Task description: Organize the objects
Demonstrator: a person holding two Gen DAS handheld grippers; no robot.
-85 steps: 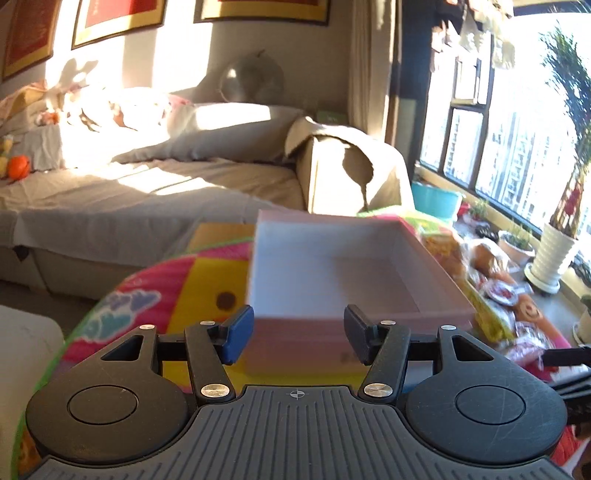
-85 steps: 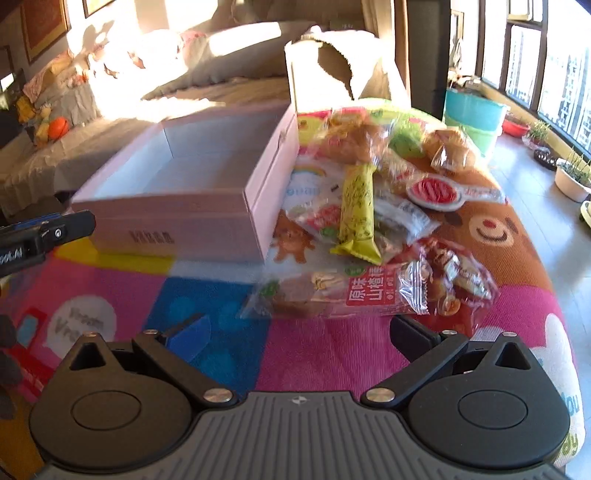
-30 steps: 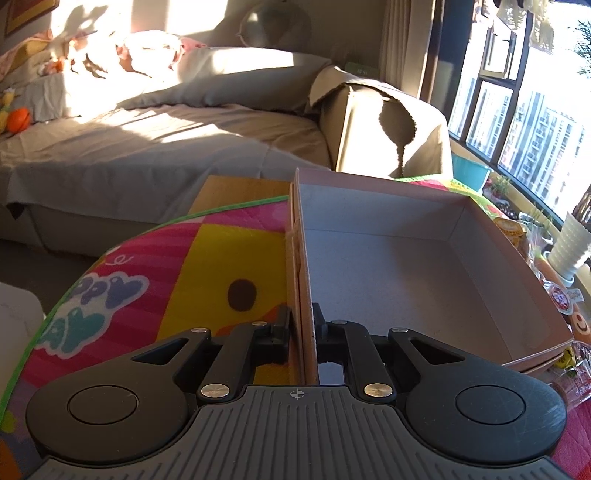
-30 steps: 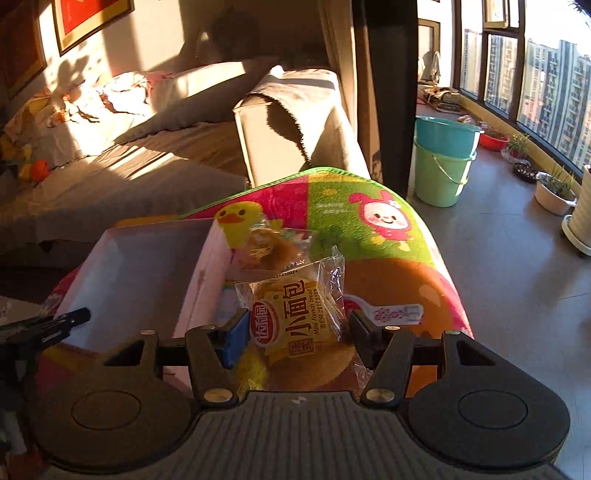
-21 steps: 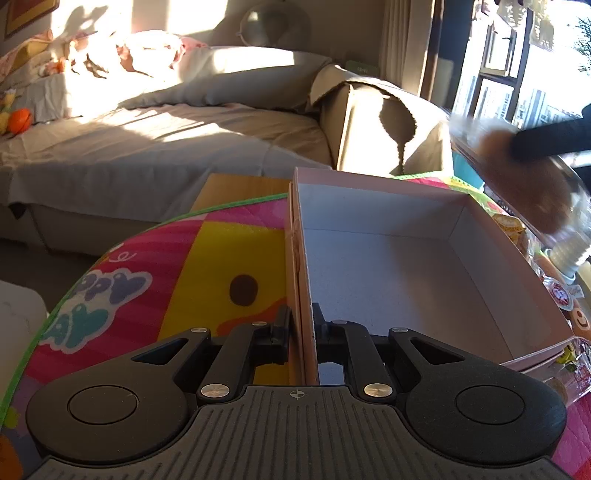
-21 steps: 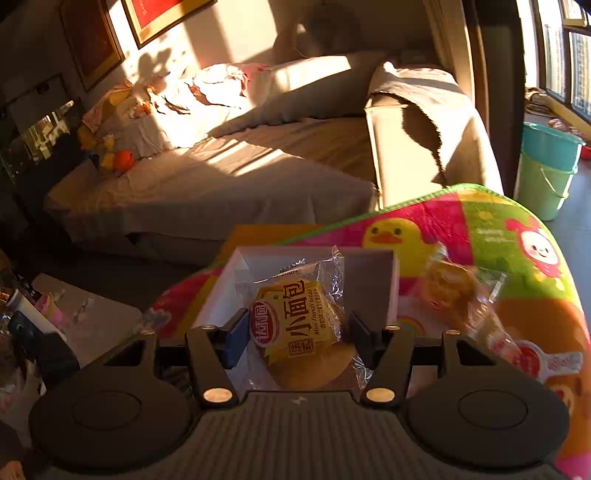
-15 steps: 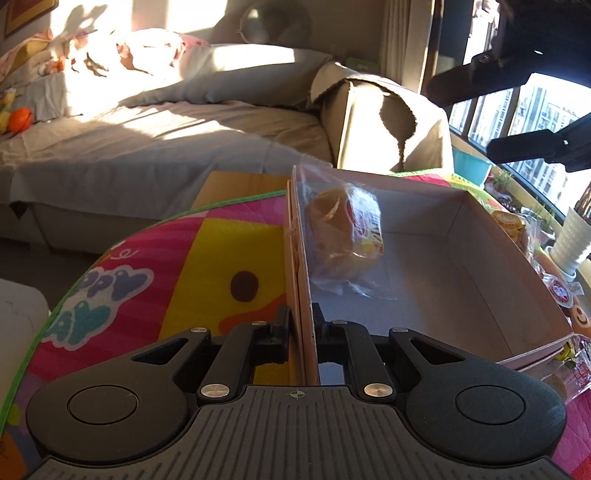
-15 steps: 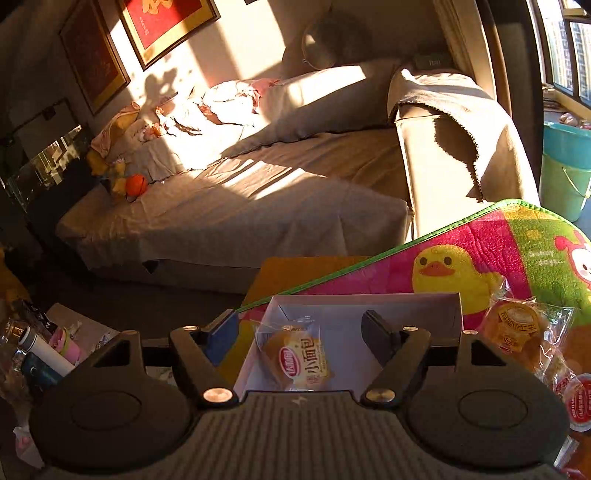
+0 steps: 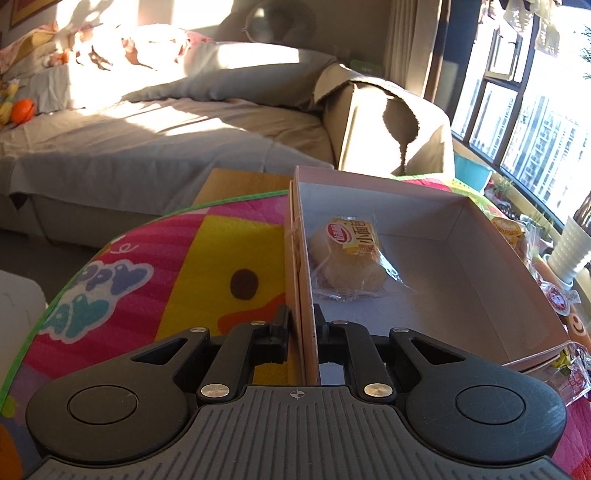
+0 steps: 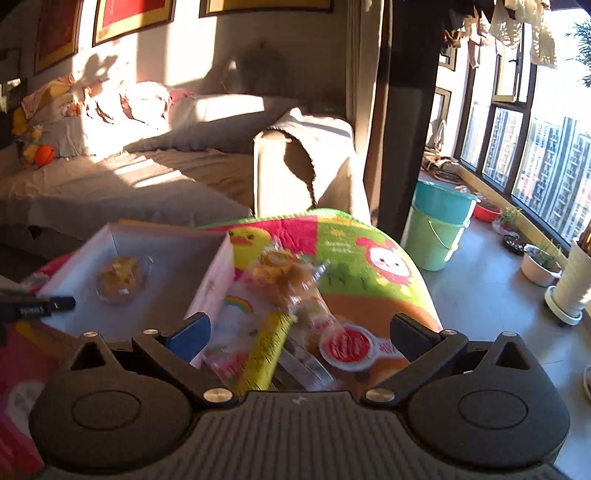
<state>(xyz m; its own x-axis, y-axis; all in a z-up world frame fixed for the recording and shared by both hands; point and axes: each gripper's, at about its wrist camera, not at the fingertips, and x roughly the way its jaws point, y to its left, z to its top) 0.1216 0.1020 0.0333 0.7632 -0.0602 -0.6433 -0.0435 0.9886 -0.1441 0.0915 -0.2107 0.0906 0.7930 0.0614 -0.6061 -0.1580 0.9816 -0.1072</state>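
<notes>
Home living room, sunlit. Cloth-covered sofa (image 10: 155,184) with pillows and soft toys (image 10: 35,149); framed pictures (image 10: 133,14) on wall above. Child's cartoon play mat (image 9: 155,273) over the bench. Tall windows (image 10: 535,147) facing apartment blocks; potted plants (image 10: 541,264) and stacked plastic buckets (image 10: 437,225) on tiled floor beneath.

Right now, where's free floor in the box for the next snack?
Most of the box floor is bare: everything right of the bun, out to the right wall. The left tool clamps the left wall. The snack pile outside the right wall is crowded.
</notes>
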